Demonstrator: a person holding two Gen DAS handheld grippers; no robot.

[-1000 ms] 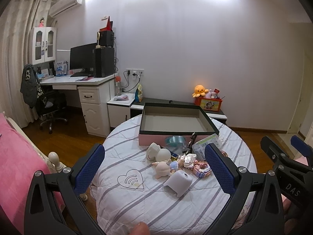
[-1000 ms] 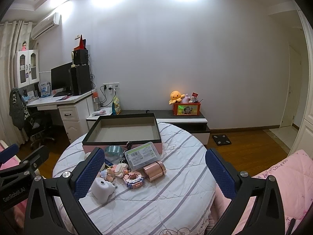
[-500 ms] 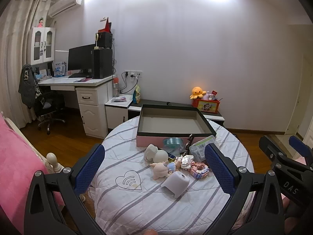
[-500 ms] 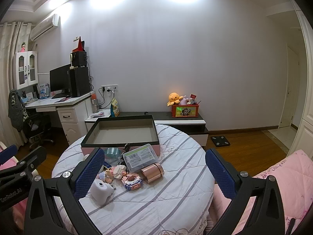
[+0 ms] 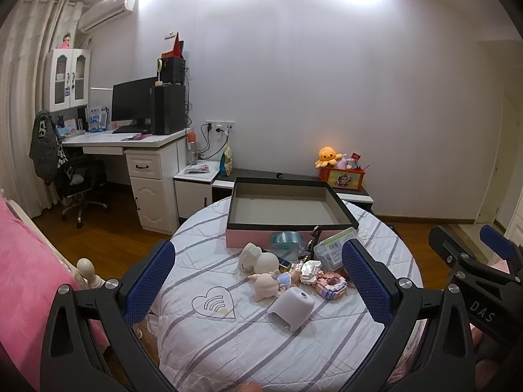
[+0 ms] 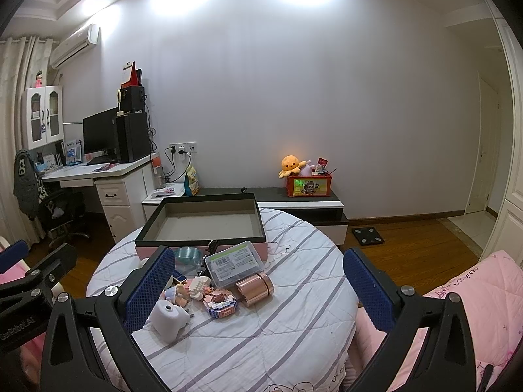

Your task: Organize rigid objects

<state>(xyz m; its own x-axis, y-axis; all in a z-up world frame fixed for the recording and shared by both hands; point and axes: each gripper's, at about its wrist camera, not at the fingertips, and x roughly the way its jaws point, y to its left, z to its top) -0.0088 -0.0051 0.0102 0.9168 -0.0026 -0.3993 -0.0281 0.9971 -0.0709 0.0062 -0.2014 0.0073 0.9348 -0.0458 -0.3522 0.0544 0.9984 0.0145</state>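
Note:
A round table with a striped cloth (image 5: 228, 343) (image 6: 294, 326) carries an empty pink box with a black rim (image 5: 284, 207) (image 6: 202, 220). In front of the box lie small items: a white rounded device (image 5: 291, 307) (image 6: 168, 320), a pale doll figure (image 5: 266, 285), a brick-built pink model (image 5: 330, 285) (image 6: 220, 302), a clear plastic case (image 6: 235, 263) (image 5: 333, 248), a copper cylinder (image 6: 255, 289) and a teal tape roll (image 5: 287, 240) (image 6: 188, 256). My left gripper (image 5: 258, 284) and right gripper (image 6: 258, 285) are both open, held above the table's near side, touching nothing.
A white desk with monitor and speakers (image 5: 143, 130) stands at the back left with an office chair (image 5: 78, 176). A low cabinet holds an orange plush and a red toy box (image 6: 307, 183). Pink bedding (image 6: 474, 294) (image 5: 26, 261) flanks the table. A scale (image 6: 367, 235) lies on the wood floor.
Both grippers have drawn back and risen slightly from the table; the objects look smaller and lower in the views. Nothing on the table has moved.

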